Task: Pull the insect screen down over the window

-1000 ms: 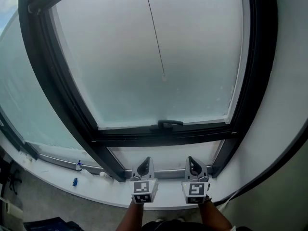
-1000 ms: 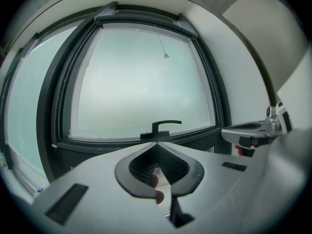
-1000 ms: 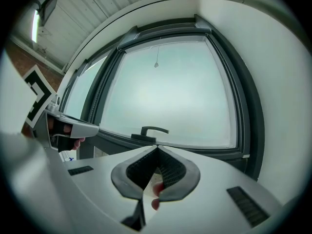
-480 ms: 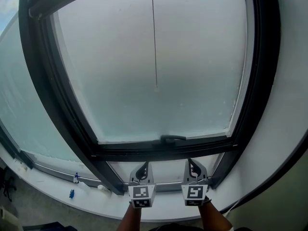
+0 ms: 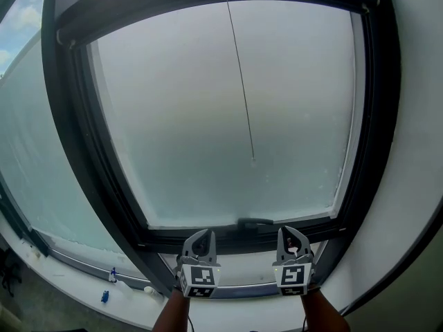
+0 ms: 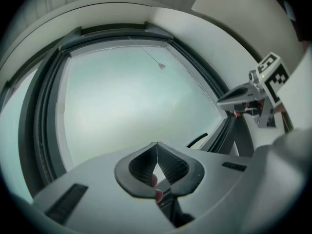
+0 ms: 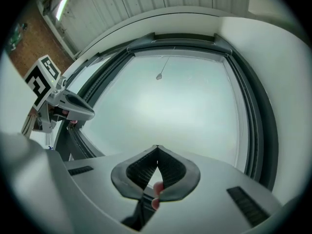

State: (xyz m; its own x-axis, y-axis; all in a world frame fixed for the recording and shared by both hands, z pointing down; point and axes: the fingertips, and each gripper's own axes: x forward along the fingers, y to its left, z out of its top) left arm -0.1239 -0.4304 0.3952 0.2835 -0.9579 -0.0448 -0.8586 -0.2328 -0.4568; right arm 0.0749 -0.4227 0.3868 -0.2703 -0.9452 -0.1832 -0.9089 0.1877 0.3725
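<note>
Frankly, the only print I can read is the black-and-white square pattern on each gripper's marker cube [image 5: 201, 277]. The insect screen [image 5: 208, 4] shows as a dark cassette bar across the top of the window [image 5: 208, 116], inside the dark frame. Its thin pull cord [image 5: 241, 88] hangs down the middle of the pale, hazy pane and ends in a small bead [image 5: 253, 160] a little below mid-height. I cannot tell whether any mesh lies over the glass.

Both grippers sit side by side low in the head view, below the dark handle [image 5: 255, 222] on the sash's bottom rail, well apart from the bead. The left gripper [image 5: 200, 238] has its jaws together with nothing between them, and the right gripper [image 5: 293, 236] is the same. Each gripper view shows the ribbed pads meeting at the tips, with a fingertip [image 6: 154, 181] behind the gap. On the white sill [image 5: 235, 313], far left, lie two small blue objects [image 5: 104, 297].
</note>
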